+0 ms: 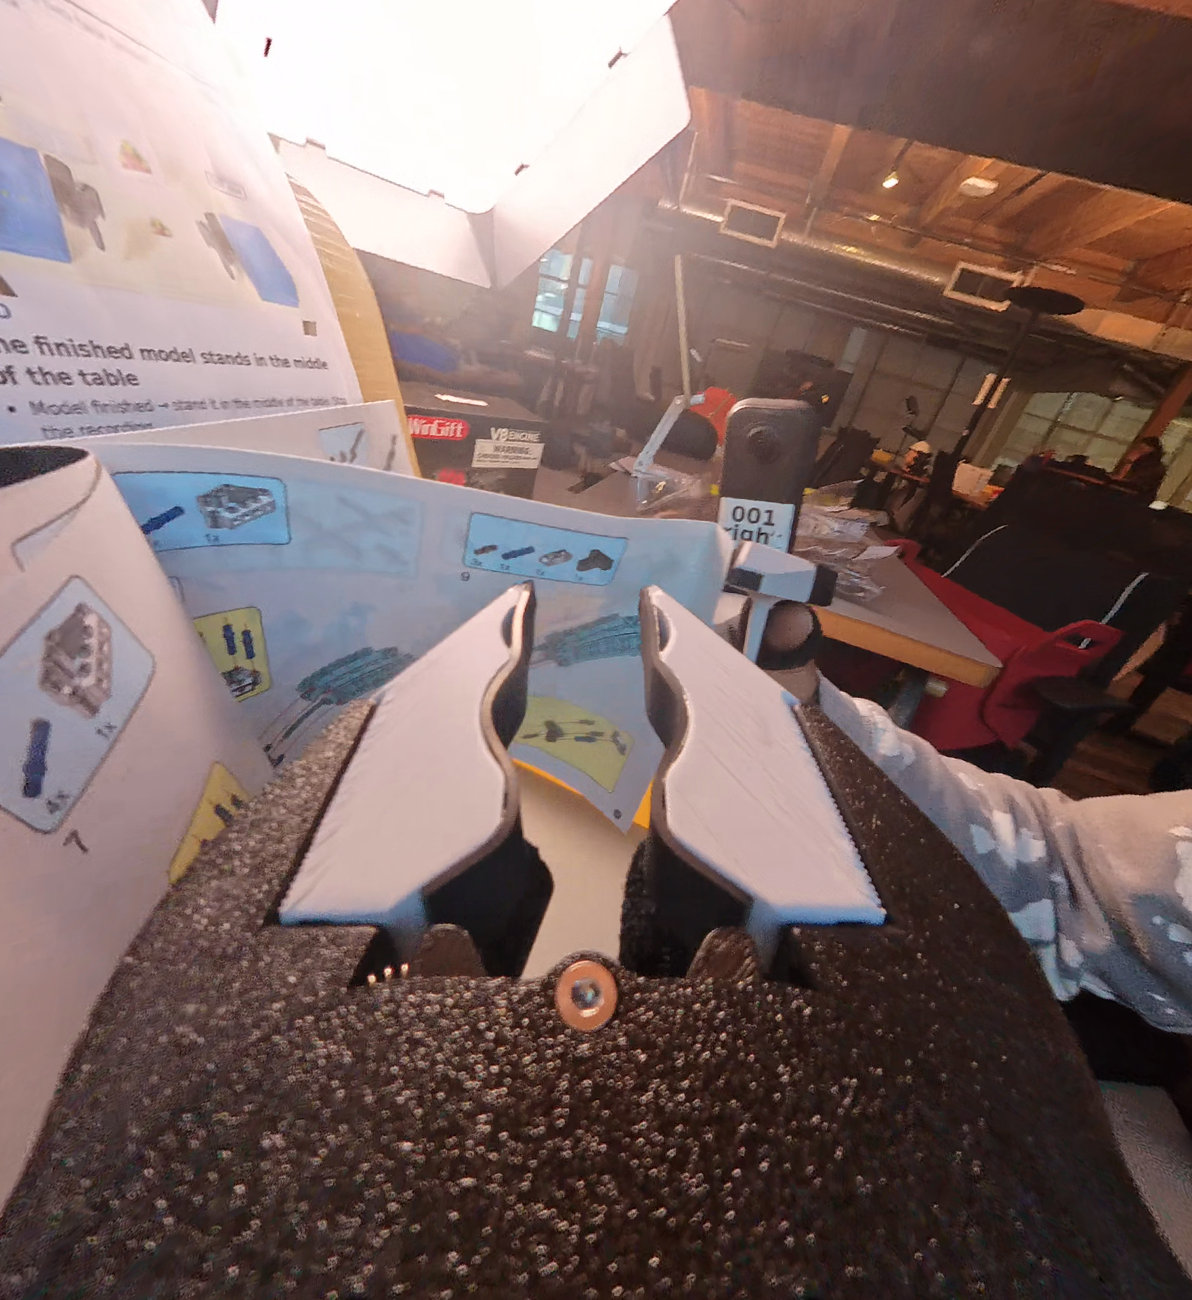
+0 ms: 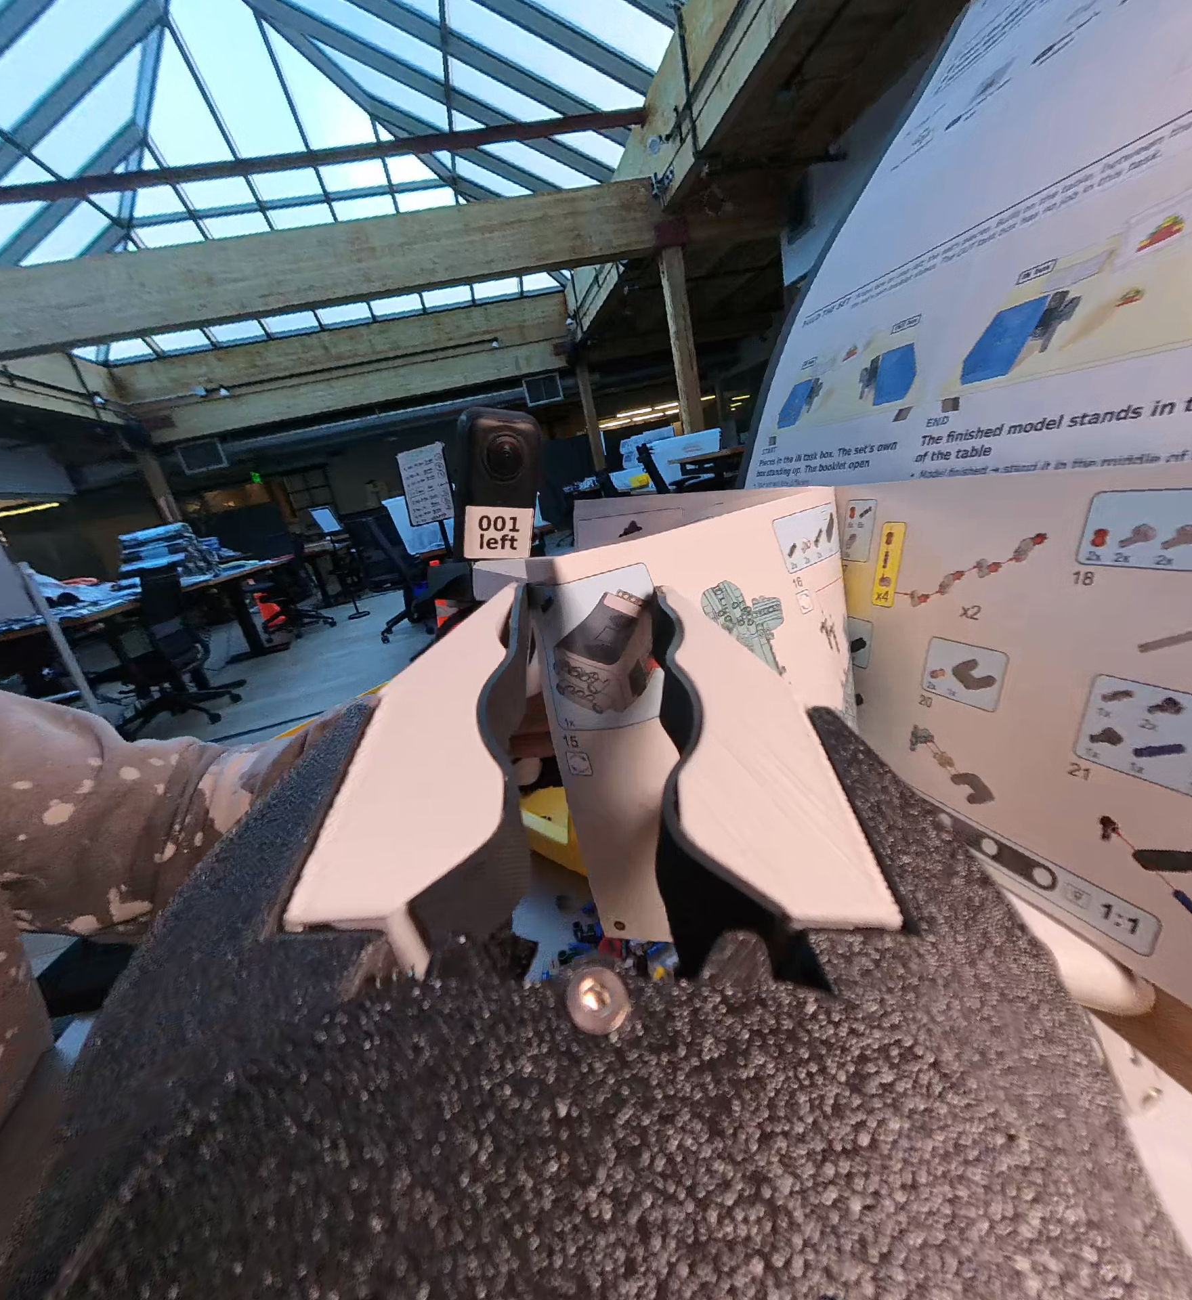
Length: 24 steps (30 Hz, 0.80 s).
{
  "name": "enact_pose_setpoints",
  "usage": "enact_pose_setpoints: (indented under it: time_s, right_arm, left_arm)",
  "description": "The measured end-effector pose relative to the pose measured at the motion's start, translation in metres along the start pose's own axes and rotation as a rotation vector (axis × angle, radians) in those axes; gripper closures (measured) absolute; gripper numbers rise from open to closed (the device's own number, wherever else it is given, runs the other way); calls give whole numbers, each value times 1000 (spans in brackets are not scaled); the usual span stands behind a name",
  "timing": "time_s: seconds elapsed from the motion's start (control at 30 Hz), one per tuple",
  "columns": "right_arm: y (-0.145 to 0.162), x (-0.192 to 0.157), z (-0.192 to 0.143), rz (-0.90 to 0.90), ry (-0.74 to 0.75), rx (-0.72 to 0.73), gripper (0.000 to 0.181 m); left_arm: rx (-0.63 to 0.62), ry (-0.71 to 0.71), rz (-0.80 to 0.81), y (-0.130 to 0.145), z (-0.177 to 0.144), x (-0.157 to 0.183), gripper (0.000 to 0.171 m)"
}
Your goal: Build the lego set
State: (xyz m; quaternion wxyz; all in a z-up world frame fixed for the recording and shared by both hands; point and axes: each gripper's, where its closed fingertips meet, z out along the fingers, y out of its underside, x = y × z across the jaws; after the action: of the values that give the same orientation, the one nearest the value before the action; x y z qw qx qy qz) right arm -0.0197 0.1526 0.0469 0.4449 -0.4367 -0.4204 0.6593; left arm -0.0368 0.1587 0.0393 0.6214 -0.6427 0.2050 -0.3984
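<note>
An open building-instruction booklet point(image 1: 340, 563) stands curled in front of both grippers. My left gripper point(image 1: 586, 598) is open, and a blue-tinted page with a loose lower corner point(image 1: 618, 809) shows through its gap. My right gripper point(image 2: 592, 598) is open too. A page showing a grey block model point(image 2: 604, 661) hangs in its gap, close to the left finger, while the right finger point(image 2: 741, 774) covers part of it. The two grippers face each other across the booklet: the right one point(image 1: 769, 584) shows at the page's far edge, and the left one point(image 2: 502, 563) shows behind the page. Whether either touches the paper I cannot tell.
A large white instruction sheet point(image 1: 129, 211) on a curved cardboard stand rises behind the booklet point(image 2: 1043, 246). Below are a yellow part point(image 2: 544, 823) and several small loose pieces point(image 2: 600, 942). A black product box point(image 1: 480, 450), a red chair point(image 1: 1043, 654), desks point(image 2: 178, 584) and the person's speckled sleeves point(image 1: 1072, 879) surround the spot. My left and right fingertips are right by each other.
</note>
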Motion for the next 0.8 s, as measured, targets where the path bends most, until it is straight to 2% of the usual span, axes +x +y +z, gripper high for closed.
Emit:
enact_pose_setpoints:
  time_s: [0.13,0.23,0.3,0.37,0.5,0.6,0.63,0.8]
  right_arm:
    - [5,1,-7,19,-5,-1,143]
    - [9,-3,-13,35,-27,-15,138]
    - [12,-2,-15,43,-23,-28,135]
    - [13,3,-18,39,9,-28,132]
    - [13,15,-25,68,47,-22,137]
    - [13,22,-29,75,58,-23,143]
    - [12,22,-31,80,49,-23,150]
    - [9,24,-35,70,31,-23,165]
  left_arm:
    - [-42,-56,22,12,12,-8,112]
    - [-63,-111,32,16,21,-22,99]
    - [-96,-140,60,20,28,-31,97]
    - [-123,-139,106,22,35,-33,103]
    - [-169,-86,147,27,47,-28,126]
    - [-212,-18,167,32,51,-20,164]
    - [-214,-28,189,32,51,-21,171]
    - [-238,-45,258,31,46,-18,171]
